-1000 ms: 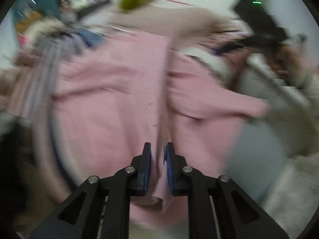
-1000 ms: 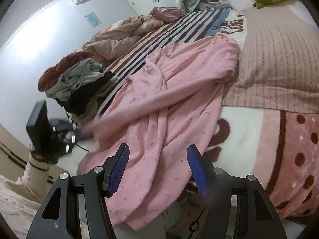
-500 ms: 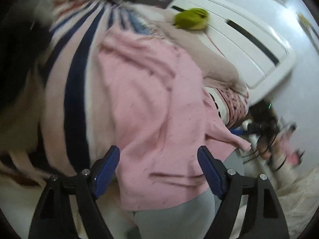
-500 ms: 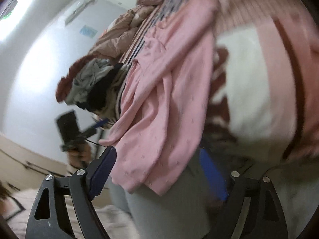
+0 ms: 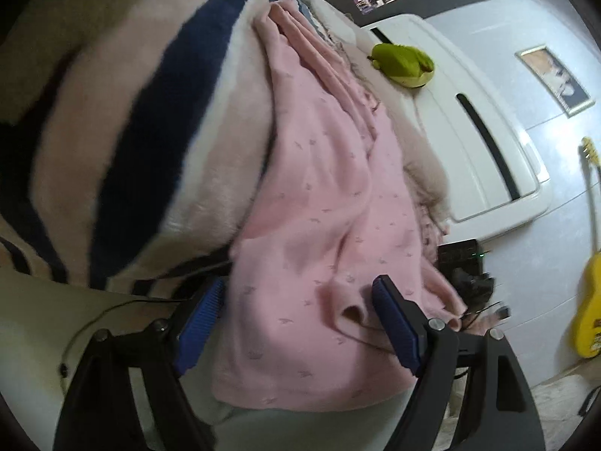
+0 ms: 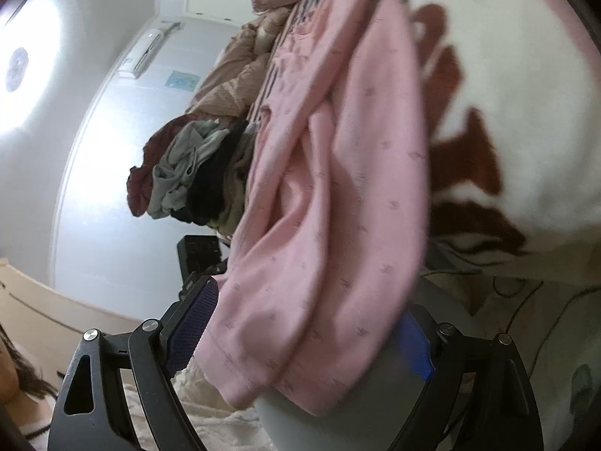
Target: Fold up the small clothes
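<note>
Meanwhile, both left gripper [image 5: 296, 323] and right gripper [image 6: 300, 332], jaws spread wide, straddle the pink pajama garment's [image 5: 323, 203] hem overhanging the bed edge; pinching matching corners should keep the fold square.

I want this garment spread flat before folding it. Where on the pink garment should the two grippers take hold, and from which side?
Grip the pink garment at its hanging hem, one corner per gripper, coming from the bed's edge. The hem droops over the edge, free to pinch. The open left gripper straddles the rolled cuff-like fold; the open right gripper straddles the other hanging end.
</note>
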Tool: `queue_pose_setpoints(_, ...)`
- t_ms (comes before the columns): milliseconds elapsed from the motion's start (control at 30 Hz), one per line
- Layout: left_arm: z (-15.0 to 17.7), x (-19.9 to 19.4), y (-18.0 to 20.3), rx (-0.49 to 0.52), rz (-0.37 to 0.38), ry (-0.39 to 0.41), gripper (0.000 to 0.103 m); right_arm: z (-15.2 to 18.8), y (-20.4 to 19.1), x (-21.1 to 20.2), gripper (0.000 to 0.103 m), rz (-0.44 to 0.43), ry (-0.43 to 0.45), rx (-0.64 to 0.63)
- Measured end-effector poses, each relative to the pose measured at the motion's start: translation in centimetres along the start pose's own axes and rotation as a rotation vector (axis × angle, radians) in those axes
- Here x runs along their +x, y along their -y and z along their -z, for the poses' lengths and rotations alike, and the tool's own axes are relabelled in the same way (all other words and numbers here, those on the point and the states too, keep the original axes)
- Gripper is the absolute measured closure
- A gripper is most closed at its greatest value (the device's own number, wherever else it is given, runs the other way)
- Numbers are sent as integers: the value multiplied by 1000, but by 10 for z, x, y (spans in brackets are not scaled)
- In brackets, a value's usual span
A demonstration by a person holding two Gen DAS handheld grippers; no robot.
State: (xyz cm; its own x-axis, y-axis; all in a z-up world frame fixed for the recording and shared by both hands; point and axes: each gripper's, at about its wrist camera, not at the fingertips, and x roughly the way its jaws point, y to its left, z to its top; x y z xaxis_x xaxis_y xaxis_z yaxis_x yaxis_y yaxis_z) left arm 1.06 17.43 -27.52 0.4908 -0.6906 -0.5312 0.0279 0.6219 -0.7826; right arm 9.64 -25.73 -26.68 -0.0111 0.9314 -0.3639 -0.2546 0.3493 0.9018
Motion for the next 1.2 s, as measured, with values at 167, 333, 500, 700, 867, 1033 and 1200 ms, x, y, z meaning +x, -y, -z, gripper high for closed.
queue_pose_setpoints(167,1,9,21,51,8,-3,60,-4,-12,10,49,117,-21,-96)
queue_pose_setpoints(333,-7,10,53,146,-54,25,96,-7,-29,6,98,129,31,-178)
queue_pose_setpoints(500,-11,-19,81,219,-31,101,97,-6,-51,-11,100,98,100,-247)
queue_pose_setpoints(700,-8,-55,119,302,-50,199,97,1,-73,-37,101,65,179,-297)
queue_pose_setpoints(867,1,-81,137,335,-39,256,97,12,-89,-54,101,27,223,-326)
queue_pose_setpoints(1033,23,-109,158,368,-20,299,97,32,-116,-71,101,0,257,-370)
queue_pose_setpoints(1200,43,-140,183,415,1,357,97,53,-148,-92,101,-3,300,-440)
